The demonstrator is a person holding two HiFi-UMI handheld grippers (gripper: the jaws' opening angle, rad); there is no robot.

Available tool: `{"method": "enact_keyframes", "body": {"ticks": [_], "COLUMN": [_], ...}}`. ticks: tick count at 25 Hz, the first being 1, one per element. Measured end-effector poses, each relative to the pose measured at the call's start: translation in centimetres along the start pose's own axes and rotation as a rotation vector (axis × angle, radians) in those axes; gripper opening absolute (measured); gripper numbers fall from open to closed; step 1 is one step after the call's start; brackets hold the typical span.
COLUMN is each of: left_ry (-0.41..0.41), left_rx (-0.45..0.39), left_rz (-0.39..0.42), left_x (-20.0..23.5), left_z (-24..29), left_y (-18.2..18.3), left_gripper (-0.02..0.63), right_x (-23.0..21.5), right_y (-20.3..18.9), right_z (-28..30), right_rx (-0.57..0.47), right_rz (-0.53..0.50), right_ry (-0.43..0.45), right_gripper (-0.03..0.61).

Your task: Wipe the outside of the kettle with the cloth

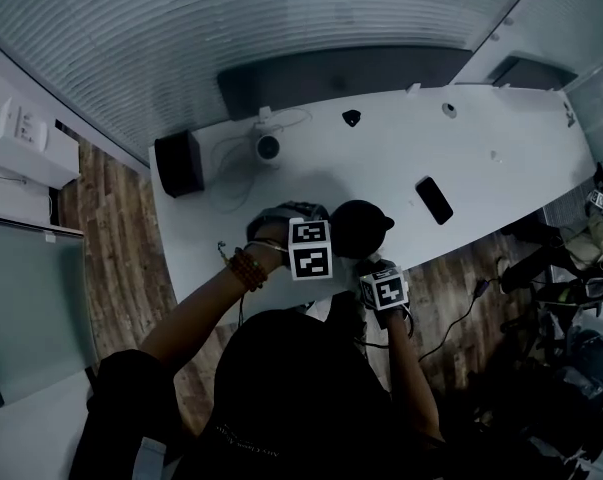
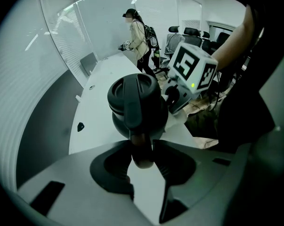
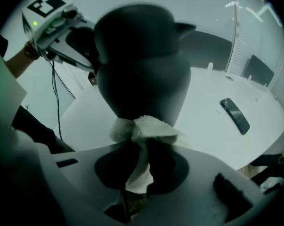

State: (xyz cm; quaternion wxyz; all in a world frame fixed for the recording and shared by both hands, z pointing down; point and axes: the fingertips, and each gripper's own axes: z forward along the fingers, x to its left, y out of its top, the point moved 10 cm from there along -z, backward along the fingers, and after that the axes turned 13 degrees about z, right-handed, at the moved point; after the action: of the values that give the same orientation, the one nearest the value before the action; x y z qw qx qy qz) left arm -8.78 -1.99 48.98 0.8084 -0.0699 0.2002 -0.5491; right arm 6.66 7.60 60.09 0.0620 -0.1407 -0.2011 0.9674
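A black kettle [image 1: 362, 226] stands near the front edge of the white table [image 1: 501, 158]. In the left gripper view its lid [image 2: 134, 91] faces me and its handle [image 2: 141, 140] runs down between the jaws of my left gripper [image 2: 142, 149], which is shut on it. My left gripper [image 1: 310, 249] sits just left of the kettle. My right gripper [image 3: 141, 147] is shut on a white cloth [image 3: 144, 131], whose bunched end presses against the lower part of the kettle's body [image 3: 142, 69]. In the head view the right gripper [image 1: 383, 290] is at the kettle's near side.
A black phone [image 1: 434, 199] lies on the table to the right of the kettle. A black box [image 1: 179, 162] and a small white round device [image 1: 268, 146] with a cable sit at the back left. A person [image 2: 137, 36] stands at the table's far end.
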Motion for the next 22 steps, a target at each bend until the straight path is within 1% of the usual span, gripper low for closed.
{"method": "enact_keyframes", "body": {"ticks": [3, 6, 8, 10, 12, 14, 15, 16, 18, 19, 20, 22], "left_ry": [-0.003, 0.005, 0.002, -0.013, -0.033, -0.054, -0.062, -0.067, -0.075, -0.082, -0.090, -0.102], "left_rx": [0.011, 0.018, 0.018, 0.012, 0.016, 0.033, 0.043, 0.053, 0.067, 0.064, 0.055, 0.031], "left_rz": [0.007, 0.005, 0.003, 0.013, 0.038, 0.072, 0.091, 0.108, 0.125, 0.124, 0.121, 0.125], "left_x": [0.0, 0.0, -0.1, 0.0, 0.2, 0.5, 0.5, 0.6, 0.7, 0.7, 0.8, 0.7], "left_z": [0.0, 0.0, 0.0, 0.1, 0.2, 0.4, 0.5, 0.7, 0.9, 0.9, 0.9, 0.8], "left_y": [0.0, 0.1, 0.1, 0.1, 0.1, 0.2, 0.3, 0.5, 0.5, 0.3, 0.2, 0.2], "left_gripper": [0.143, 0.143, 0.143, 0.143, 0.144, 0.149, 0.151, 0.154, 0.157, 0.158, 0.158, 0.156], "right_x": [-0.1, -0.6, -0.4, 0.1, 0.5, 1.0, 1.4, 1.8, 2.5, 2.7, 2.6, 2.2], "right_y": [-0.4, -0.7, -1.0, -0.9, 0.5, 2.7, 3.8, 4.9, 6.1, 6.2, 5.9, 5.2], "right_z": [2.6, 3.4, 1.6, -2.3, -6.4, -9.7, -10.7, -11.2, -10.7, -10.2, -9.8, -9.3], "right_rx": [0.066, 0.072, 0.060, -0.011, -0.119, -0.209, -0.232, -0.233, -0.186, -0.161, -0.141, -0.122], "right_rz": [-0.008, -0.016, -0.022, -0.018, -0.041, -0.095, -0.134, -0.179, -0.267, -0.293, -0.302, -0.285], "right_ry": [-0.010, 0.016, 0.023, 0.025, 0.024, 0.019, 0.017, 0.013, -0.013, -0.026, -0.032, -0.026], "right_gripper": [0.053, 0.054, 0.052, 0.052, 0.052, 0.052, 0.052, 0.052, 0.054, 0.052, 0.052, 0.052]}}
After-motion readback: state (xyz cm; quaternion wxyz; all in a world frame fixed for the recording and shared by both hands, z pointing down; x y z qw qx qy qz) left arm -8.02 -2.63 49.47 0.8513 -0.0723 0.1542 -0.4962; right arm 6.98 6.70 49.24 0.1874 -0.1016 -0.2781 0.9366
